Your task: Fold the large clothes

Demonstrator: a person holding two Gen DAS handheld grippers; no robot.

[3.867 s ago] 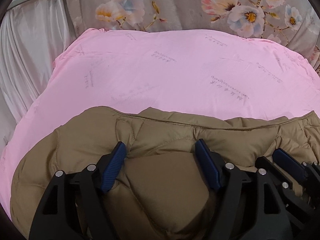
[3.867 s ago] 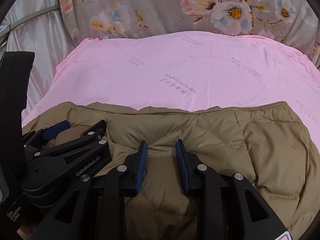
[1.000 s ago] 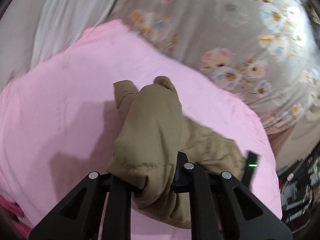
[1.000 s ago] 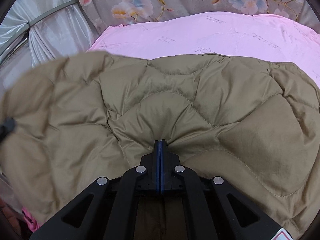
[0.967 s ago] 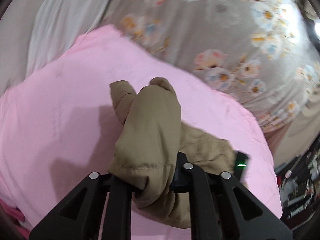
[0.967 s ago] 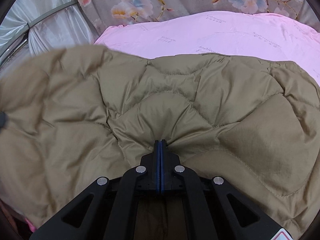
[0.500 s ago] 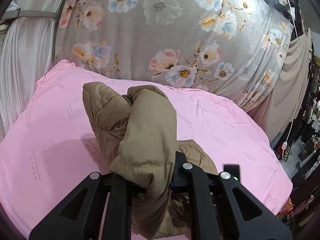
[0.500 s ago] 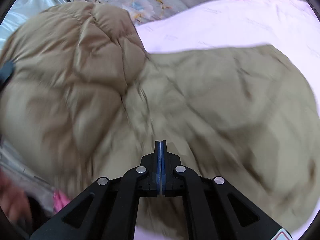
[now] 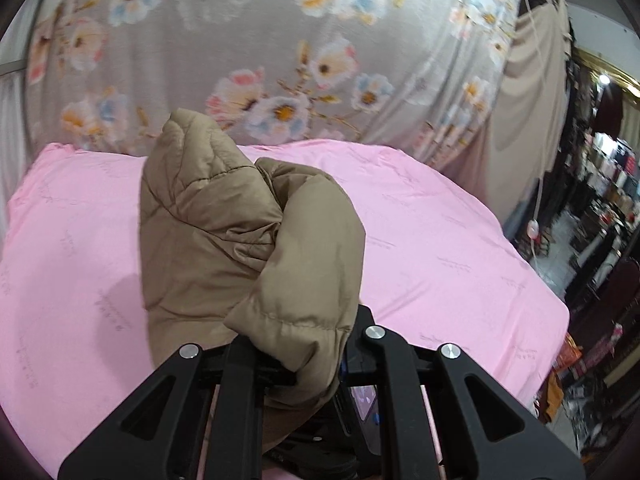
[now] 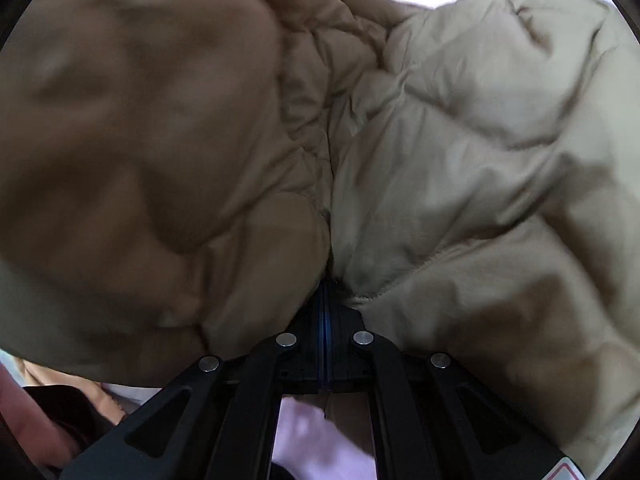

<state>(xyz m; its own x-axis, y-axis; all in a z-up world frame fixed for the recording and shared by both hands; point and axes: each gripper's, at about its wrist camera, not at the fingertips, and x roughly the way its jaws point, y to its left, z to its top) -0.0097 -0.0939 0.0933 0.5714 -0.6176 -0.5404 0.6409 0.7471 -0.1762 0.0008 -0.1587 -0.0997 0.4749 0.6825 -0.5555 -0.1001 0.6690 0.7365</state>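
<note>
A tan quilted puffer jacket (image 9: 224,240) is lifted off the pink bed sheet (image 9: 440,256). My left gripper (image 9: 296,360) is shut on a padded edge of the jacket, which bunches up and droops over the fingers, hiding their tips. In the right wrist view the jacket (image 10: 460,160) fills nearly the whole frame. My right gripper (image 10: 325,304) is shut on a quilted seam of it, blue pads pressed together.
A grey floral curtain (image 9: 280,40) hangs behind the bed. A beige curtain (image 9: 528,100) and a cluttered shop aisle (image 9: 600,200) lie to the right of the bed. The bed's right edge (image 9: 560,320) drops off toward the floor.
Both grippers closed on the jacket and lifted it off the bed. The left gripper swung round to face the floral curtain. The jacket rose to fill the right view.
</note>
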